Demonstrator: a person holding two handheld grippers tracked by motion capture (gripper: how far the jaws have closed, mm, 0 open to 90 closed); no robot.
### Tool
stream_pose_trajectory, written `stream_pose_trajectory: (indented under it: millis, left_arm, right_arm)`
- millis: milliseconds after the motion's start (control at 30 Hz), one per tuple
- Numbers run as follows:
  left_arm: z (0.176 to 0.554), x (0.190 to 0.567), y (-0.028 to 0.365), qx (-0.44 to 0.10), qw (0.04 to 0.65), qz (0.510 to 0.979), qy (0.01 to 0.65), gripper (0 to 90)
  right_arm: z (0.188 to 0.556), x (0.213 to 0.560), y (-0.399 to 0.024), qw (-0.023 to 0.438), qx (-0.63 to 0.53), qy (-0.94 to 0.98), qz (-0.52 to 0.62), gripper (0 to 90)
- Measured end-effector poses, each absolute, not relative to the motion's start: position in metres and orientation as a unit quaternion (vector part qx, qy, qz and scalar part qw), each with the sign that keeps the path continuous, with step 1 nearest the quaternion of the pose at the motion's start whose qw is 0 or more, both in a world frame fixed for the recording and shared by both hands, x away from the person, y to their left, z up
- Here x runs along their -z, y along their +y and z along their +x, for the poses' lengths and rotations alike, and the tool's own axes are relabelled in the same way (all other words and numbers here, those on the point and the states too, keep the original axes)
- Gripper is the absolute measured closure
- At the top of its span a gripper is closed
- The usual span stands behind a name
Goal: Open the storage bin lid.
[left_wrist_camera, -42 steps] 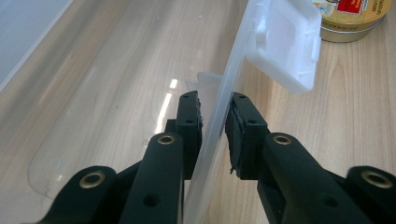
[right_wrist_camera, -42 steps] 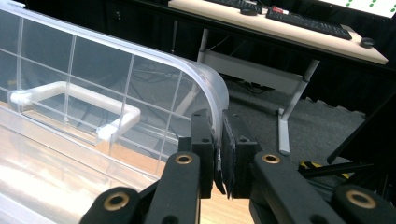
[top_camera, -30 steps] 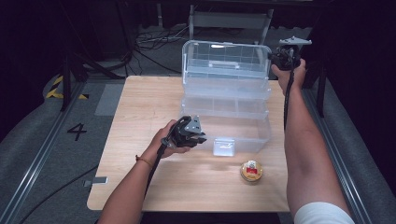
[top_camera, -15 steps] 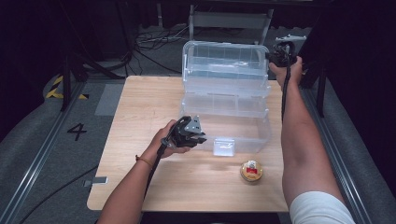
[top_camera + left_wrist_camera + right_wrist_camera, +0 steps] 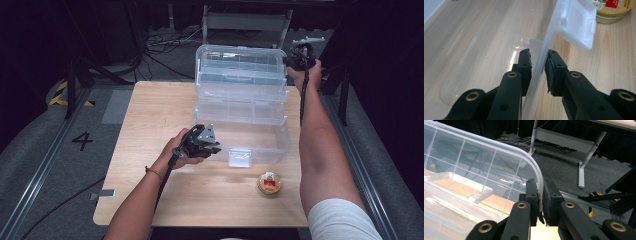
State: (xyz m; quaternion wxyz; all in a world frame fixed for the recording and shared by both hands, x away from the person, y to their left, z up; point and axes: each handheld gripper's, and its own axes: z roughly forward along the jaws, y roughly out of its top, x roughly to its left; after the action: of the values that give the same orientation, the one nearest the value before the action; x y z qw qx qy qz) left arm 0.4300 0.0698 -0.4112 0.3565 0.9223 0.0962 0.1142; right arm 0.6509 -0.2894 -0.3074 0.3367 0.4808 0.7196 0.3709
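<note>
A clear plastic storage box (image 5: 270, 137) stands on the wooden table (image 5: 150, 125), its divided lid (image 5: 240, 65) swung up at the back. My left gripper (image 5: 212, 145) is at the box's front left, shut on the thin front wall (image 5: 549, 37), which runs between its pads (image 5: 538, 62). A white latch (image 5: 576, 22) hangs on that wall. My right gripper (image 5: 292, 60) is held high at the back right, shut on the lid's curved rim (image 5: 537, 175), which sits between its jaws (image 5: 540, 192).
A small round tin (image 5: 269, 183) with a red label lies on the table in front of the box, at the top right (image 5: 611, 10) in the left gripper view. A metal stand (image 5: 579, 150) and cables are on the dark floor behind the table.
My right gripper has shifted a little to the left with the lid's rim in it. The left gripper has kept still on the front wall.
</note>
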Motion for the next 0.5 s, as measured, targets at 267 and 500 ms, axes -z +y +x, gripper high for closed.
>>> stream_pose_trajectory:
  millis: [267,500]
  left_arm:
    - [0.4299,0.4113,0.0698,-0.114,0.357,0.922,0.097,75.7]
    - [0.4295,0.4116,0.0698,-0.114,0.358,0.921,0.099,75.5]
  right_arm:
    - [0.6546,0.3094,-0.2893,0.333,-0.367,0.721,0.484,83.9]
    - [0.6578,0.3109,-0.2905,0.327,-0.366,0.723,0.487,84.0]
